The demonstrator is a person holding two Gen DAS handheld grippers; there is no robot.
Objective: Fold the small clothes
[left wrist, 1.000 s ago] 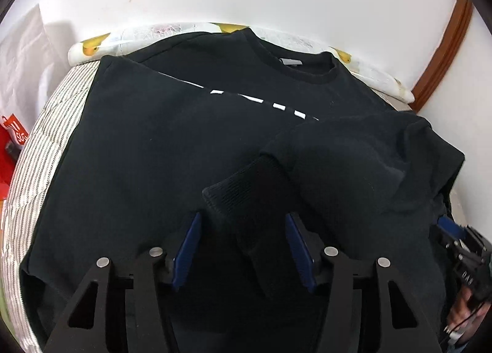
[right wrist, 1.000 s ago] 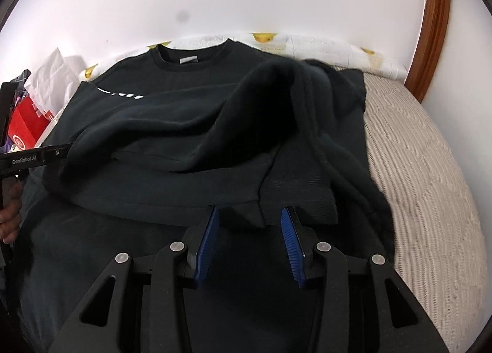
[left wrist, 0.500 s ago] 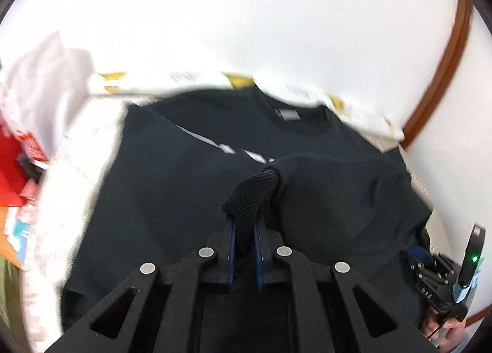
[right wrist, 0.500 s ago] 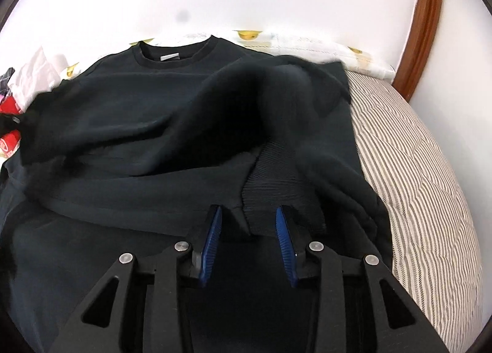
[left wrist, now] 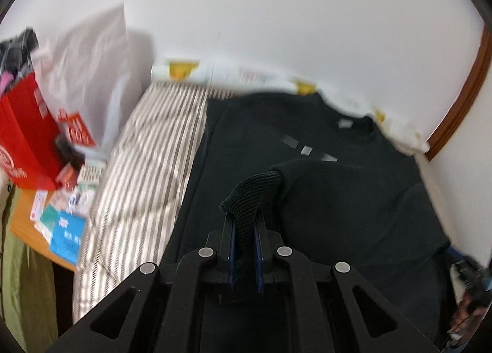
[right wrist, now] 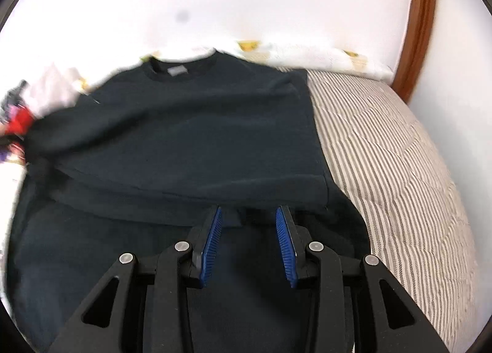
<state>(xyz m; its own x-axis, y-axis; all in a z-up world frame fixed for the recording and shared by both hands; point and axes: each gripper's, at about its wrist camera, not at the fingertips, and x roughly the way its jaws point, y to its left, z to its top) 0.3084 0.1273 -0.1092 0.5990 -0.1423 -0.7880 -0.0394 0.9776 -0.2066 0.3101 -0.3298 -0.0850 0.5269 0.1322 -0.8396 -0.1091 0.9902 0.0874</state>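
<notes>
A black sweatshirt (left wrist: 307, 150) lies on a striped mattress (left wrist: 147, 150), neck toward the wall. My left gripper (left wrist: 245, 224) is shut on the ribbed cuff (left wrist: 252, 193) of its sleeve and holds the cuff lifted above the shirt body. The sleeve runs from the cuff to the right across the chest. In the right wrist view the sweatshirt (right wrist: 190, 137) is spread flat with the sleeve folded across it. My right gripper (right wrist: 249, 224) is open and empty, hovering just above the shirt's lower part.
A red bag (left wrist: 27, 137), a white plastic bag (left wrist: 89, 76) and small boxes on a wooden stand (left wrist: 58, 224) sit left of the mattress. A white pillow (right wrist: 323, 57) lies at the wall. A brown wooden frame (right wrist: 421, 21) rises at the right. Bare mattress (right wrist: 393, 174) lies right of the shirt.
My left gripper has shut on the sleeve cuff, lifted it and swung left. My right gripper has stayed open; the bunched sleeve in front of it now lies flat.
</notes>
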